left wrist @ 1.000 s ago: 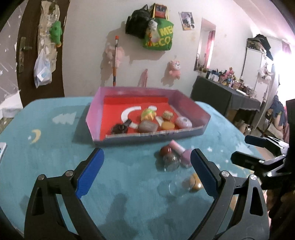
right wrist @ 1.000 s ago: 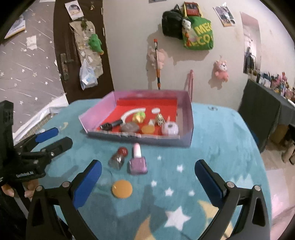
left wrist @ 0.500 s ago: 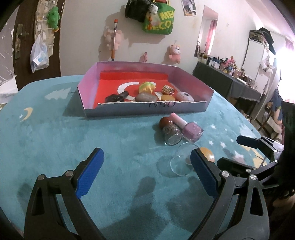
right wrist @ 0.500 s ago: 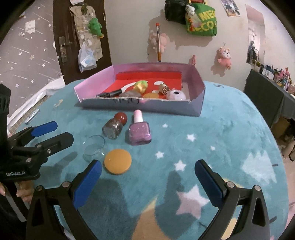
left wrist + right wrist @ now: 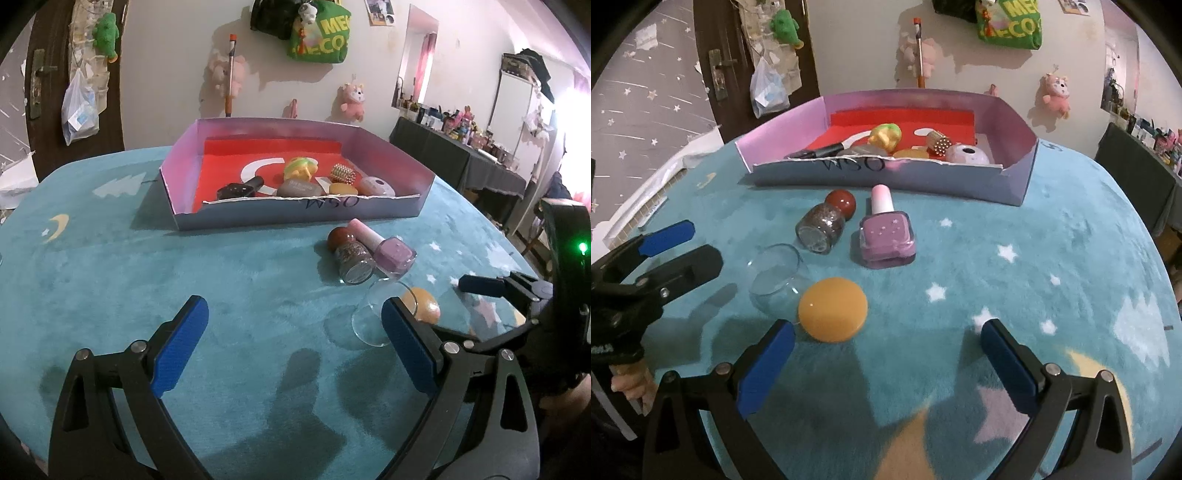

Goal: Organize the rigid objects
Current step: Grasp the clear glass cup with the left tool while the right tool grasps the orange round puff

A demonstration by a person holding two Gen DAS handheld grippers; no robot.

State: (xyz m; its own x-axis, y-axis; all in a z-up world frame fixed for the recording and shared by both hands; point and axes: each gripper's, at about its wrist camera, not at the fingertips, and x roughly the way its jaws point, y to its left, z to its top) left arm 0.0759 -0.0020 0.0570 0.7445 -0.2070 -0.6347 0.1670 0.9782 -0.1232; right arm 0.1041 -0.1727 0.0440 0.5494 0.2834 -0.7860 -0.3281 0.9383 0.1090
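Observation:
A pink-walled box (image 5: 295, 212) (image 5: 923, 177) with a red floor holds several small items. In front of it on the teal cloth lie a glitter bottle with a round red cap (image 5: 352, 258) (image 5: 822, 229), a purple nail polish bottle (image 5: 393, 253) (image 5: 888, 236), a clear glass piece (image 5: 369, 321) (image 5: 775, 280) and an orange disc (image 5: 424, 306) (image 5: 833, 309). My left gripper (image 5: 293, 310) (image 5: 690, 245) is open, left of the glass. My right gripper (image 5: 886, 332) (image 5: 461, 306) is open, low over the cloth, with the disc just ahead of its left finger.
The round table has a teal plush cloth (image 5: 1034, 277) printed with stars and moons. A dark door (image 5: 55, 74) stands behind on the left, and plush toys hang on the wall. A dark side table with bottles (image 5: 461, 155) stands at the right. A hand (image 5: 628, 384) holds the left gripper.
Both grippers have come down and closer to the loose items in front of the box. Both stay open, and nothing on the table has moved.

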